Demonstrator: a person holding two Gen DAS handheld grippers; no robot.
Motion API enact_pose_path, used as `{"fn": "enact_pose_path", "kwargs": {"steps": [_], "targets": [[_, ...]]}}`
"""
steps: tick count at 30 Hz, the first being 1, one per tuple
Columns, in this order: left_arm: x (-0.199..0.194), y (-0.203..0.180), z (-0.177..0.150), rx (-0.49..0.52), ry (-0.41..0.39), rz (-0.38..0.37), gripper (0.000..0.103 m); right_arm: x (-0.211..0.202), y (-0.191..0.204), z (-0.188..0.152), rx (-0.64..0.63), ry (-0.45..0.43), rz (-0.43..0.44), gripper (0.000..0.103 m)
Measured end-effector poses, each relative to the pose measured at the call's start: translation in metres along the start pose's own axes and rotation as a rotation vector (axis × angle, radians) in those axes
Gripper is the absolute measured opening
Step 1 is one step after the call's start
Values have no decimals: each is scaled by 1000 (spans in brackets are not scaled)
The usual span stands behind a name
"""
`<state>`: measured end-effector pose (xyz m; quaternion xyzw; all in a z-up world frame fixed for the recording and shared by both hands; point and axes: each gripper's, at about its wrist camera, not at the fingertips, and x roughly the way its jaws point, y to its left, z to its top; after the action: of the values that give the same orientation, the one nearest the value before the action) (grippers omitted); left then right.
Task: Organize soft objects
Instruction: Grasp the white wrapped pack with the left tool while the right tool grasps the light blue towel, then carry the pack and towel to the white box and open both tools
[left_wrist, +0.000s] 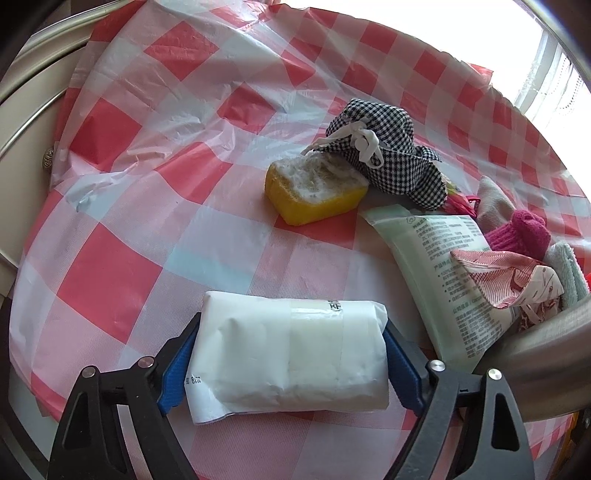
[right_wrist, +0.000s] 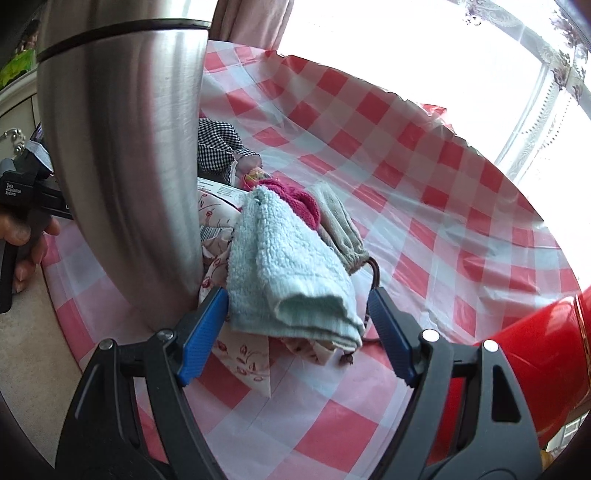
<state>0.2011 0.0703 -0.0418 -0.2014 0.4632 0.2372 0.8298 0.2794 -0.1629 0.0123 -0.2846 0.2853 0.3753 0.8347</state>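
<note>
My left gripper (left_wrist: 291, 354) is shut on a white tissue pack (left_wrist: 291, 354), its blue pads pressed on both ends, just above the checked cloth. Beyond it lie a yellow sponge (left_wrist: 317, 194), a black-and-white checked pouch (left_wrist: 388, 151), a pale green wipes pack (left_wrist: 443, 266), a floral cloth (left_wrist: 509, 280) and pink knitwear (left_wrist: 521, 232). My right gripper (right_wrist: 299, 325) is open, its fingers on either side of a folded light blue towel (right_wrist: 288, 273) that lies on the pile. The pink knitwear (right_wrist: 299, 203) and a grey sock (right_wrist: 336, 221) lie behind the towel.
A red-and-white checked plastic cloth (left_wrist: 155, 206) covers the table. A tall steel cylinder (right_wrist: 122, 147) stands just left of my right gripper, also at the right edge of the left wrist view (left_wrist: 546, 354). A red container (right_wrist: 543, 354) is at the right. A bright window is behind.
</note>
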Motion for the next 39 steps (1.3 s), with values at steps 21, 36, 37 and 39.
{"fn": "enact_pose_path", "kwargs": {"steps": [21,36,37,39], "targets": [[-6,4,-5,-18,-27,-28,85,1,-54,-9,351,-35,177,37],[-11,8,-7,-40,-45,-49,85,-25,-65,-33,417,-49,92,18],[-13,8,-7,-41,-50,-51,85,-29,-66,-37,424,-52,83,18],[-16,9,-8,-43,-61,-54,84,-35,-68,-41,439,-59,62,17]]}}
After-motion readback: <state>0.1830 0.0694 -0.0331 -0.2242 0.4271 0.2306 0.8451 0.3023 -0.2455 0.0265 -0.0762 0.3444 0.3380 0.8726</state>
